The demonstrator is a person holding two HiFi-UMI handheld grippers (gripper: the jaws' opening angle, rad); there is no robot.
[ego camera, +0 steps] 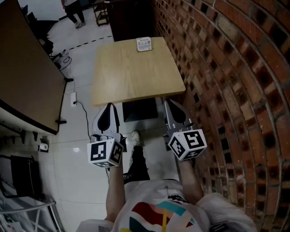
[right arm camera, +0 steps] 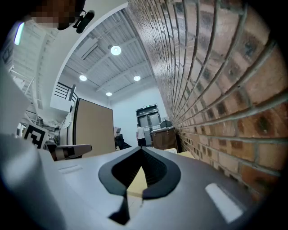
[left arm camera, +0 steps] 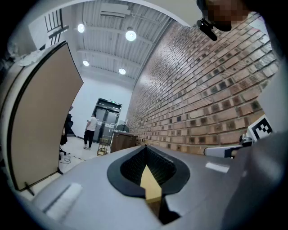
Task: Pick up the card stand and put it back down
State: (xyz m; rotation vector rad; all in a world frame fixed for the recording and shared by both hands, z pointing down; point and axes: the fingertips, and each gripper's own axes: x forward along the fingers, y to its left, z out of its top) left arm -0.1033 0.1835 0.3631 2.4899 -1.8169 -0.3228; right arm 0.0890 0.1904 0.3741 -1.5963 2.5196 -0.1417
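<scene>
The card stand (ego camera: 144,44) is a small white printed card that stands at the far edge of the light wooden table (ego camera: 136,72). Both grippers hover side by side in front of the table's near edge, far from the stand. My left gripper (ego camera: 110,105) is shut, its tips meeting with nothing between them, as the left gripper view (left arm camera: 145,146) also shows. My right gripper (ego camera: 166,100) is shut and empty too, its tips together in the right gripper view (right arm camera: 141,148). Through each gripper's jaw window I see only a sliver of tabletop (left arm camera: 150,184).
A brick wall (ego camera: 226,68) runs close along the table's right side. A dark partition board (ego camera: 22,77) stands at the left, with cables (ego camera: 74,102) on the floor beside it. A black seat (ego camera: 140,110) sits under the table's near edge. A person (ego camera: 74,11) stands far behind.
</scene>
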